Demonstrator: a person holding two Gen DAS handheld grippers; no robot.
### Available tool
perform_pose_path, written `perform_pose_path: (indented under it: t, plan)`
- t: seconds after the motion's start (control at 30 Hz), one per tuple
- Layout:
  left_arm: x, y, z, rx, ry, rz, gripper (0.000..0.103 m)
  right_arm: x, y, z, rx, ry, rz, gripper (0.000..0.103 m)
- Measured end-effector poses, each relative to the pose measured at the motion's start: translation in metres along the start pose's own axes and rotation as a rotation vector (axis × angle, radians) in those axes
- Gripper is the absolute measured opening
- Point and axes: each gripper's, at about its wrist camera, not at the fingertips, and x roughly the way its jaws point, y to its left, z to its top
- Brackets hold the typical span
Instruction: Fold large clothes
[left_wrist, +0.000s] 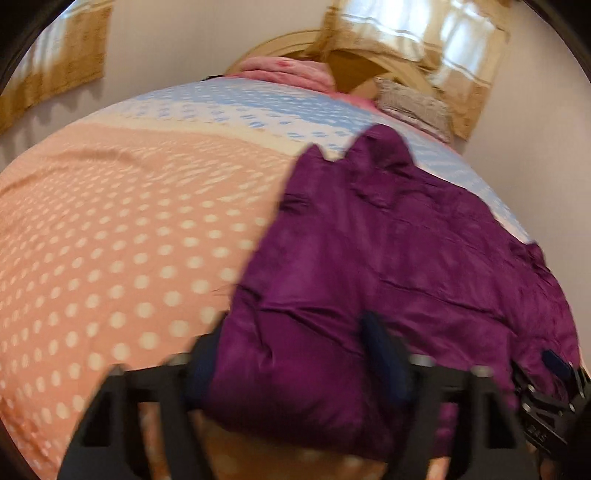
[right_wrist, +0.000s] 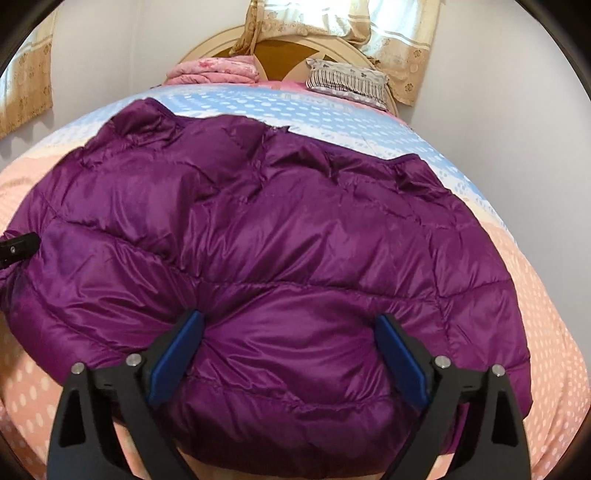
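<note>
A purple quilted down jacket (right_wrist: 280, 236) lies spread on the bed, its hem toward me. It also shows in the left wrist view (left_wrist: 388, 258), blurred. My right gripper (right_wrist: 290, 332) is open, its blue pads (right_wrist: 400, 358) straddling a puffed section of the jacket's near hem. My left gripper (left_wrist: 295, 343) is open too, with the jacket's left hem corner bulging between its fingers (left_wrist: 384, 350). The right gripper's body (left_wrist: 546, 410) shows at the lower right of the left wrist view; the left gripper's tip (right_wrist: 18, 247) shows at the left edge of the right wrist view.
The bed cover (right_wrist: 535, 295) is peach with white dots near me and blue (right_wrist: 295, 107) farther off. A folded pink blanket (right_wrist: 214, 70) and a striped pillow (right_wrist: 347, 81) lie by the wooden headboard (right_wrist: 280, 55). Curtains (right_wrist: 399, 33) hang behind.
</note>
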Motion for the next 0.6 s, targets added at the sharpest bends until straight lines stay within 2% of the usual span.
perform_pose_path:
  t: [0.07,0.13,0.2,0.33,0.6]
  plan:
    - [-0.002,-0.004,0.002,0.019,-0.015,0.007,0.049,0.001,0.0,-0.001,-0.001,-0.001,-0.002,0.097]
    - [-0.005,-0.007,0.004,0.03,-0.032,-0.02,0.019,0.001,-0.002,-0.003,0.004,0.0,0.001,0.097]
    - [-0.009,-0.009,0.006,0.031,-0.042,-0.04,0.013,0.002,-0.002,-0.003,0.005,0.005,0.0,0.097]
    - [-0.018,-0.009,0.006,0.023,-0.071,-0.041,0.009,0.002,0.0,-0.002,0.005,0.013,-0.007,0.097]
    - [-0.03,0.013,0.01,-0.028,-0.093,-0.077,0.008,0.0,0.013,-0.002,0.009,0.018,-0.037,0.097]
